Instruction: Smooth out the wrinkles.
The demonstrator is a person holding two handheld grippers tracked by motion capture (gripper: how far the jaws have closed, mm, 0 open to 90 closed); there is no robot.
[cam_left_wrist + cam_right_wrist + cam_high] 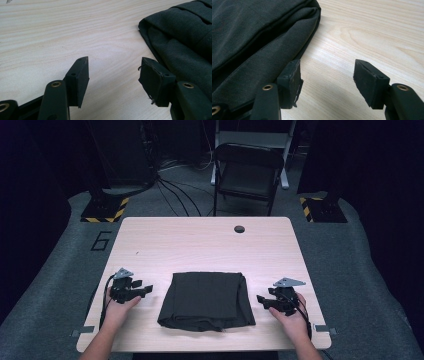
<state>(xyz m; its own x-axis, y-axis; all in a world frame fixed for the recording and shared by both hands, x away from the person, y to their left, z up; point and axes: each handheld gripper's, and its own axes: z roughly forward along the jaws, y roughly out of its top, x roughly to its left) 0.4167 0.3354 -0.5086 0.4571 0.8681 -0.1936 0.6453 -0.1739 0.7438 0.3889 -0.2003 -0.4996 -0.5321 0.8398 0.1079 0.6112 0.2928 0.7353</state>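
Observation:
A dark folded cloth lies flat on the near middle of the wooden table. My left gripper rests on the table just left of the cloth, open, nothing between its jaws. In the left gripper view the gripper points past the cloth's folded edge, which lies to the right of the jaws. My right gripper sits just right of the cloth, open and empty. In the right gripper view the gripper has the cloth beside its left jaw, with bare wood between the jaws.
A round cable hole sits near the table's far edge. A black folding chair stands beyond the table, with cables on the floor and two stand bases with yellow-black tape at the far corners.

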